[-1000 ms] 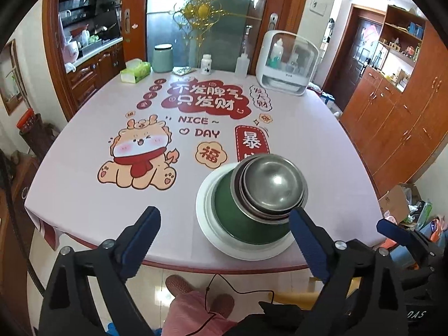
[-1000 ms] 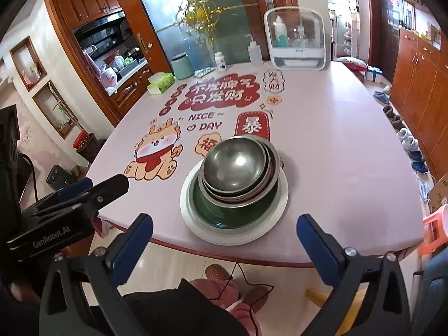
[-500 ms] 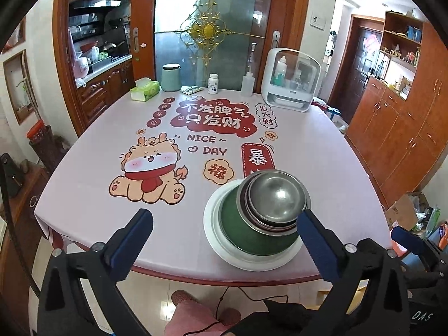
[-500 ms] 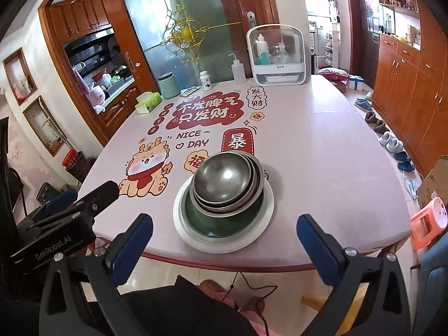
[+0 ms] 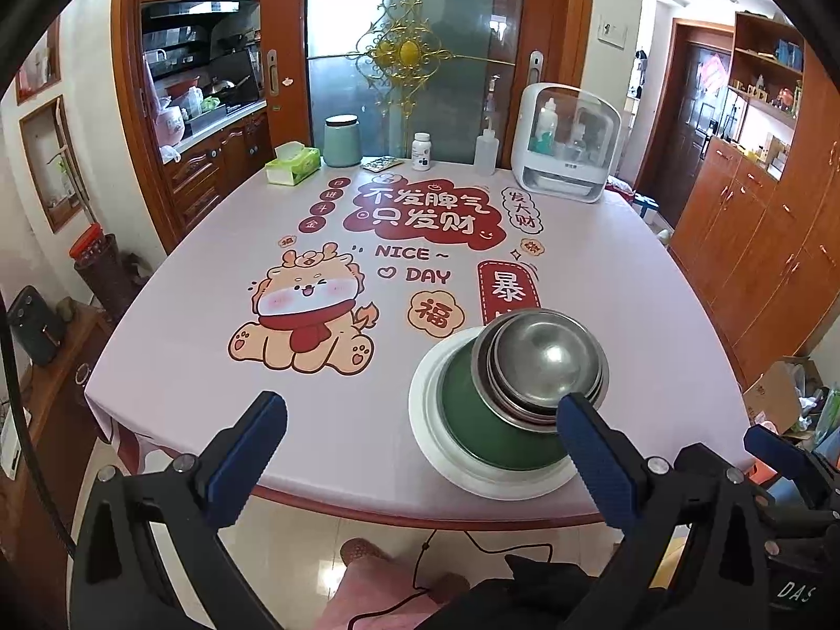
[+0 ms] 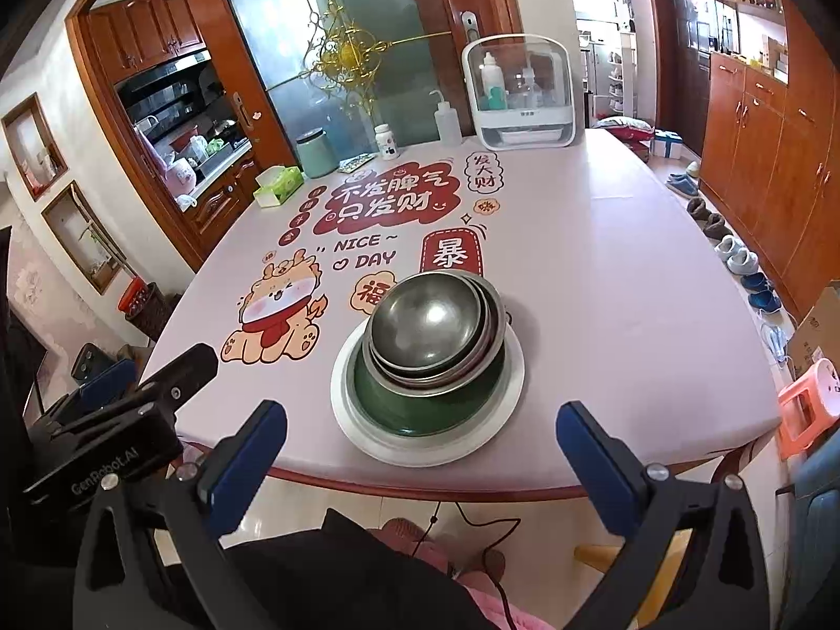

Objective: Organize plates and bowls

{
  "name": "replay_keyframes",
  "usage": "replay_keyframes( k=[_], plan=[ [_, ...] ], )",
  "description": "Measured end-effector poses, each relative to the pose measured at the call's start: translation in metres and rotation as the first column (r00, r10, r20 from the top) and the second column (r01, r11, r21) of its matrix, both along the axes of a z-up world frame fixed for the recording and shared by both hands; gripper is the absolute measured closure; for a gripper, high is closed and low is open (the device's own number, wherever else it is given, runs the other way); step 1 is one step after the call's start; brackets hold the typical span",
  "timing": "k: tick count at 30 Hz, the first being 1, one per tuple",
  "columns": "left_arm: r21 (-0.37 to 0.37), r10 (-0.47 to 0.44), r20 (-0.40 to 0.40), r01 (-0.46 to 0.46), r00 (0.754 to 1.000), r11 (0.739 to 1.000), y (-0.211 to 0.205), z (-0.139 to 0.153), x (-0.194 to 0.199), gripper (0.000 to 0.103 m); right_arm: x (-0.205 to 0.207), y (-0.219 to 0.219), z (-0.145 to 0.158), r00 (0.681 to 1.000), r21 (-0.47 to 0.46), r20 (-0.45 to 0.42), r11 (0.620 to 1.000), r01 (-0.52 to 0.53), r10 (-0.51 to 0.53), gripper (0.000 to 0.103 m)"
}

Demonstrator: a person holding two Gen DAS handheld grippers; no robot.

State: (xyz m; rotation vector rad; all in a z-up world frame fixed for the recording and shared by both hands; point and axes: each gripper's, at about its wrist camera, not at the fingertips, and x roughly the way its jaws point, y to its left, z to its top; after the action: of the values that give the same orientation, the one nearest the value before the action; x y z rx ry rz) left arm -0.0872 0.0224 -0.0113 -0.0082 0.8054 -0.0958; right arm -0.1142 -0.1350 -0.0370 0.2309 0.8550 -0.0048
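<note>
Fingers (image 5: pixel 247 446) of left gripper (image 5: pixel 420 446) spread wide, grasping nothing, held off the near table edge. Same for right gripper (image 6: pixel 420 446): blue pads (image 6: pixel 593 451) far apart, nothing between them.

Ahead, near the front edge of table (image 5: pixel 630 283), one stack: one white plate (image 5: pixel 436 446) at the bottom, one green bowl (image 5: pixel 483 430) on it, then nested steel bowls (image 5: pixel 546 357) on top, at least three rims countable, exact number hard to settle. All upright, mouths facing up; round, so no long axis to speak of. Steel bowls sitting off-centre in the green one, tilted slightly.

From the right wrist, same plate (image 6: pixel 504 399), green bowl (image 6: pixel 420 409), steel bowls (image 6: pixel 436 320); left gripper's body showing at lower left.

Far edge: one tissue box (image 5: pixel 292 163), one green canister (image 5: pixel 342 140), one pill bottle (image 5: pixel 421 150), one squeeze bottle (image 5: pixel 486 152), one white cabinet (image 5: pixel 569 142).

Green bowl's inside hidden by steel bowls. Plate's near rim partly cut off behind the left gripper's right finger.
</note>
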Motion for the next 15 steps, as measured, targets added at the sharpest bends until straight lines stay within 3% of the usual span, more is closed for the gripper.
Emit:
replay_keyframes(
  k=[15],
  plan=[
    [0.019,-0.017,0.010,0.017,1.000,1.000,0.0014,-0.0004,-0.0032,0.001,0.0028,0.0013,-0.0042,1.000,0.005,-0.021,1.000,-0.001,0.001,0.000]
  ],
)
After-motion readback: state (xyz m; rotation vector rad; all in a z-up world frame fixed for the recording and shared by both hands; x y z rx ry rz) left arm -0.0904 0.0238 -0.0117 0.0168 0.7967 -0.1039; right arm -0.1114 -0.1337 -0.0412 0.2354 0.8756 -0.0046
